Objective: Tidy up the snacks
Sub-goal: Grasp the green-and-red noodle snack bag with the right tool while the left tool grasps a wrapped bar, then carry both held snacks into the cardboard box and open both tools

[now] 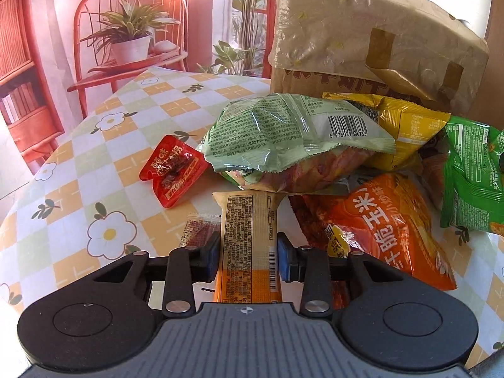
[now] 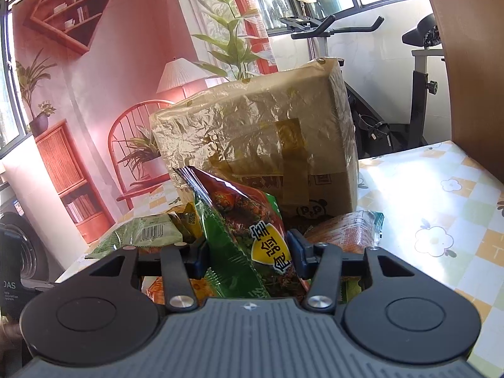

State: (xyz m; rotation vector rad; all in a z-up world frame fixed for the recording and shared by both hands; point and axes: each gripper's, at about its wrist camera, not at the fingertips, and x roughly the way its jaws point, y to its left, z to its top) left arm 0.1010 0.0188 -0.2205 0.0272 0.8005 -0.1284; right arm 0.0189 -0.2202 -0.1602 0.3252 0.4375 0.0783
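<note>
The left gripper [image 1: 249, 253] squeezes a long tan and orange snack bar [image 1: 247, 245] over the flowered tablecloth [image 1: 94, 170]. Just past it, the pale green bag [image 1: 283, 132] shows barcode 6 973029 306733.

The right gripper [image 2: 247, 253] pinches a green and red chip bag [image 2: 242, 236] near the taped cardboard box [image 2: 258, 138].

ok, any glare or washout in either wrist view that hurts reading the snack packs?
Left wrist: sun glare on the pale green bag beside its barcode; the print on the tan bar in the left gripper stays sharp. Right wrist: tablecloth blown out white by sunlight, wrapped box sheeny; fisheye bends both edges.
</note>
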